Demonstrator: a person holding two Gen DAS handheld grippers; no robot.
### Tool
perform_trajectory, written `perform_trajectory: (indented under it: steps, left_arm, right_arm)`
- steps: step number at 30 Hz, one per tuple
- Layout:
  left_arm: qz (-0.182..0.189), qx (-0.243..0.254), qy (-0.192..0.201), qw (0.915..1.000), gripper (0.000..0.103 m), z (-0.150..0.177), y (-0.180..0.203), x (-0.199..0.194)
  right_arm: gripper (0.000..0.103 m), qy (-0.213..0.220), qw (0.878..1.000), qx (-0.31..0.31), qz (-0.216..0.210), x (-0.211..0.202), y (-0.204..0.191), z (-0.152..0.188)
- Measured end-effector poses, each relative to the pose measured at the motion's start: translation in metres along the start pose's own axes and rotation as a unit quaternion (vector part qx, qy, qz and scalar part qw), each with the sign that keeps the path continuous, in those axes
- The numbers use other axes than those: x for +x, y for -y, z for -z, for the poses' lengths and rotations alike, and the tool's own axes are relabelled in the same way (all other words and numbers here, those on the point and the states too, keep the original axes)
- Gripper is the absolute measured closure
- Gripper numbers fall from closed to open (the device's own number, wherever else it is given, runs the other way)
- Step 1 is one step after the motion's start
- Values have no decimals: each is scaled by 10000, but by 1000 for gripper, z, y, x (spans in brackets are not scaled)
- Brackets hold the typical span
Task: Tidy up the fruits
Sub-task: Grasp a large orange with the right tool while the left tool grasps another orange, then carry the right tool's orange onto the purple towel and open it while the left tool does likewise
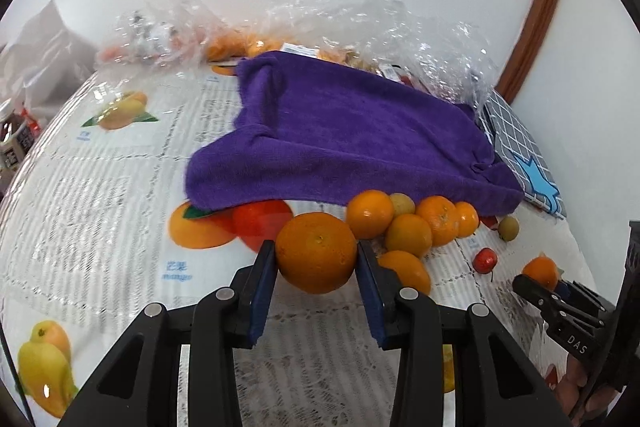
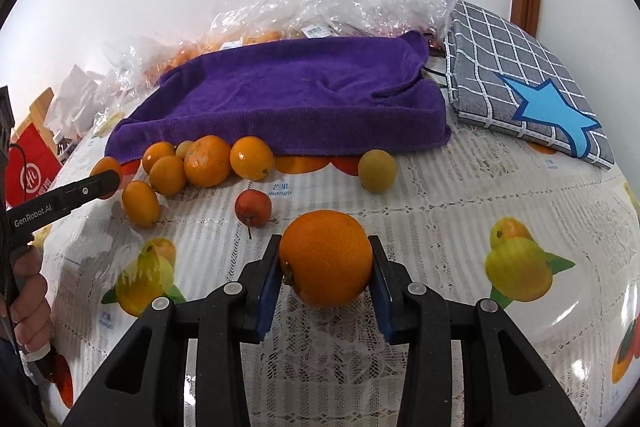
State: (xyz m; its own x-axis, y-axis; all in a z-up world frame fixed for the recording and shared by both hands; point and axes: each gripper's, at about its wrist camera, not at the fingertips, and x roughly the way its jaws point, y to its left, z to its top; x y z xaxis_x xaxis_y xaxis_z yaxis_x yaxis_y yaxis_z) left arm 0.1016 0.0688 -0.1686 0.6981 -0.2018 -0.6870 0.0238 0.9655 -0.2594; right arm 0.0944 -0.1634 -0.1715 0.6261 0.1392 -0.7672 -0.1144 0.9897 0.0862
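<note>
I see a worktop [image 2: 460,211] under a lace cover printed with fruit. A purple towel [image 2: 288,95] lies spread at the back, with nothing resting on its top. Against its near edge sits a loose cluster of oranges [image 2: 208,161] and smaller fruit, unsorted. A yellow-green fruit [image 2: 377,170] and a small red fruit [image 2: 253,207] lie apart nearer me. My left tool [image 1: 316,259] grips one large orange [image 1: 316,253] beside the cluster, its pads pressing both sides. My right tool [image 2: 326,263] clamps another orange [image 2: 326,259] out in the open. I judge the sorting barely started: two fruits held, the rest scattered.
</note>
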Motion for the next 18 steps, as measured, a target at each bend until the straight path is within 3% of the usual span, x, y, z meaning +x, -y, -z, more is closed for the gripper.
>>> perform_trajectory:
  steps: [5,18]
  left_arm:
    - [-28,-319,60,9995,66,1,-10,-13]
    - [-77,-52,324,9994,66,-21,26,-54]
  right_arm:
    - [63,65,9999,121,59,-5,4,2]
    - [63,271,9993,226,-79,-36,1,5]
